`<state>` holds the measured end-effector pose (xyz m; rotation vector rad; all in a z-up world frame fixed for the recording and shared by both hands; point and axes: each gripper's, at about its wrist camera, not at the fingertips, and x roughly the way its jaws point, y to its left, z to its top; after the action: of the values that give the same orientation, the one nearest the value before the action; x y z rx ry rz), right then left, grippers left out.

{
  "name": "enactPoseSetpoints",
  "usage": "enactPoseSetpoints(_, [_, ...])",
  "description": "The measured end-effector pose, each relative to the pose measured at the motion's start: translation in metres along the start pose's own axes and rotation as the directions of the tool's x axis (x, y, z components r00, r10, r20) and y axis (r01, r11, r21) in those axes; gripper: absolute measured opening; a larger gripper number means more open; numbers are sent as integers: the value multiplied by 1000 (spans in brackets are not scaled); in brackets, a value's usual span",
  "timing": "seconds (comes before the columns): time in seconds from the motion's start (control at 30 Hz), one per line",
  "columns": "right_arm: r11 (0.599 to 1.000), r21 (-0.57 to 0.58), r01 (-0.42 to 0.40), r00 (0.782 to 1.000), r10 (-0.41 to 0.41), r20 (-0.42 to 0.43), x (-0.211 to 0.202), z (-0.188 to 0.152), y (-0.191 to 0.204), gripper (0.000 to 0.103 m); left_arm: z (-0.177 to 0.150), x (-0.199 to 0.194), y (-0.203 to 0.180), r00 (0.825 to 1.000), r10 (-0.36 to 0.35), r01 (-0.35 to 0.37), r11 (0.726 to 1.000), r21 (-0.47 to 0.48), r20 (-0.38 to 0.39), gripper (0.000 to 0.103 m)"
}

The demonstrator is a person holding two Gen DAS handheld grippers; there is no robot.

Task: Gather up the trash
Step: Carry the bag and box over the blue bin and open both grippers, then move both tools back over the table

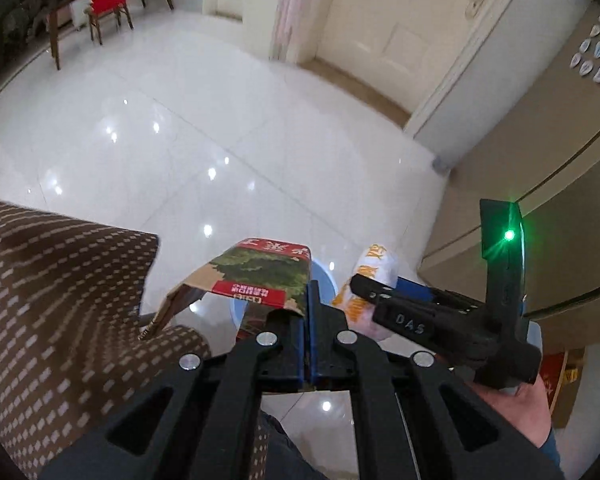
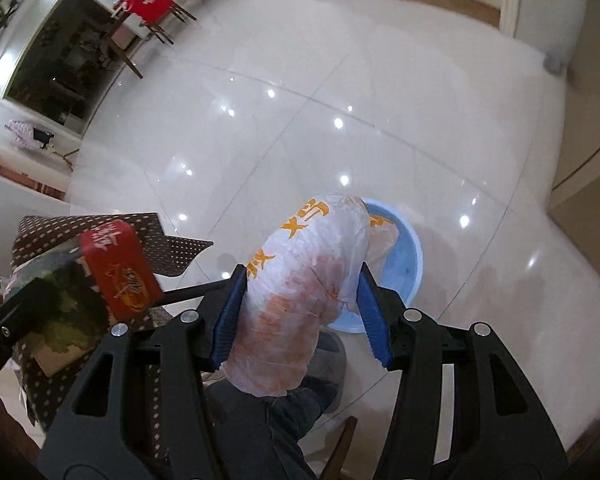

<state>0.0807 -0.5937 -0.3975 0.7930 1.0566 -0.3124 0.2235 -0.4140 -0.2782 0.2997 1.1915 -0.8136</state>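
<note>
— Floor (image 2: 380, 80): glossy white tile, mirror-smooth, dotted with lamp reflections. Basin (image 2: 410, 264): pale blue plastic, smooth, slightly shiny.

— Carton (image 1: 268, 276): printed cardboard, satin red and green outside, raw brown board on the torn flap. Bag (image 2: 300, 280): thin crinkled white plastic film, half see-through, orange print (contents only a blur).

— Tablecloth (image 1: 60, 300): woven brown cloth, matt, pale dashes.

— Left gripper (image 1: 309, 312): matt black plastic frame, bright metal rivets, blue ribbed rubbery pads (image 1: 313, 300). Same on the right gripper (image 2: 300, 304).

— Chair (image 1: 108, 0): dark wooden legs, red cloth over the back. Door (image 1: 400, 32): cream, smooth painted finish.
</note>
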Motion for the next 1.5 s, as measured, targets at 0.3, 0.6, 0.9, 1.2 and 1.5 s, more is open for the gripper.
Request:
enactPoseSetpoints(0.3, [990,135,-36,998,42,-39,34,1,-36,88,20,49,4,994,30,-34,999,-40,-102,79])
enactPoseSetpoints(0.6, [987,158,6,1000,-7,7,5,-12,-46,97,7,-17,1,995,92,-92,996,-15,31,88])
enactPoseSetpoints(0.9, [996,88,15,989,-28,148,-69,-16,-2,97,-16,-101,-10,967,145,-151,989,11,209,90])
enactPoseSetpoints(1.2, [997,-74,32,951,-8,309,-152,-20,81,97,-53,-189,6,917,172,-167,985,-47,359,91])
enactPoseSetpoints(1.5, [965,-260,25,929,73,362,-189,-48,163,97,-94,-251,47,870,225,-179,973,-144,438,91])
